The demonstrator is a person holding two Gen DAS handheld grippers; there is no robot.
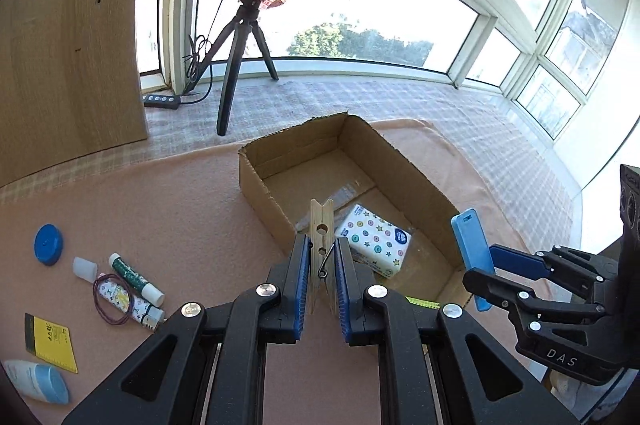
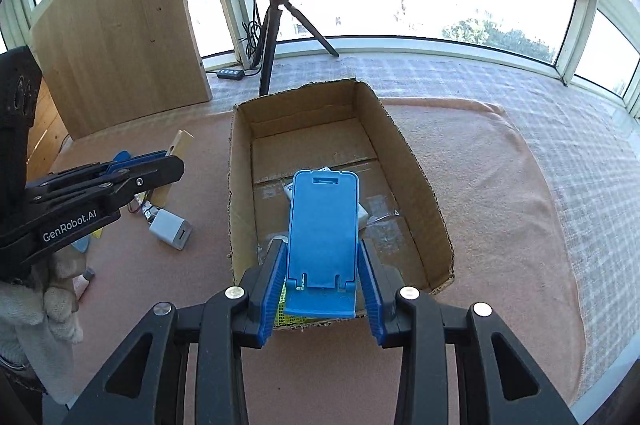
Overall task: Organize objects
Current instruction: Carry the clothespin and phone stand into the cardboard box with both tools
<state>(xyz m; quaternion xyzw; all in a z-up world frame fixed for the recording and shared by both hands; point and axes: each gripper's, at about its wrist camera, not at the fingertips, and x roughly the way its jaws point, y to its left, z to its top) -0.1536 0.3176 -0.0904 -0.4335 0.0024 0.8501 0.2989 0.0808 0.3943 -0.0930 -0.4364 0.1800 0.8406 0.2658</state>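
Note:
My left gripper [image 1: 322, 241] is shut on a wooden clothespin [image 1: 322, 217], held upright just before the near left corner of the open cardboard box [image 1: 260, 193]. A tissue pack with a dotted print [image 1: 374, 245] lies inside the box. My right gripper [image 2: 322, 245] is shut on a blue phone stand [image 2: 322, 201], held over the near end of the box [image 2: 400, 161]. In the left wrist view, the right gripper [image 1: 486, 267] and the stand [image 1: 472, 249] hang above the box's near right corner. In the right wrist view, the left gripper [image 2: 172, 165] with the clothespin [image 2: 180, 145] is left of the box.
On the pink blanket left of the box lie a blue lid [image 1: 48, 244], a white cap [image 1: 85, 268], a glue stick [image 1: 136, 277], a rubber band [image 1: 114, 299], a yellow card [image 1: 50, 341] and a white charger cube [image 2: 172, 229]. A ring light tripod [image 1: 232, 65] and a wooden board [image 1: 72, 45] stand behind.

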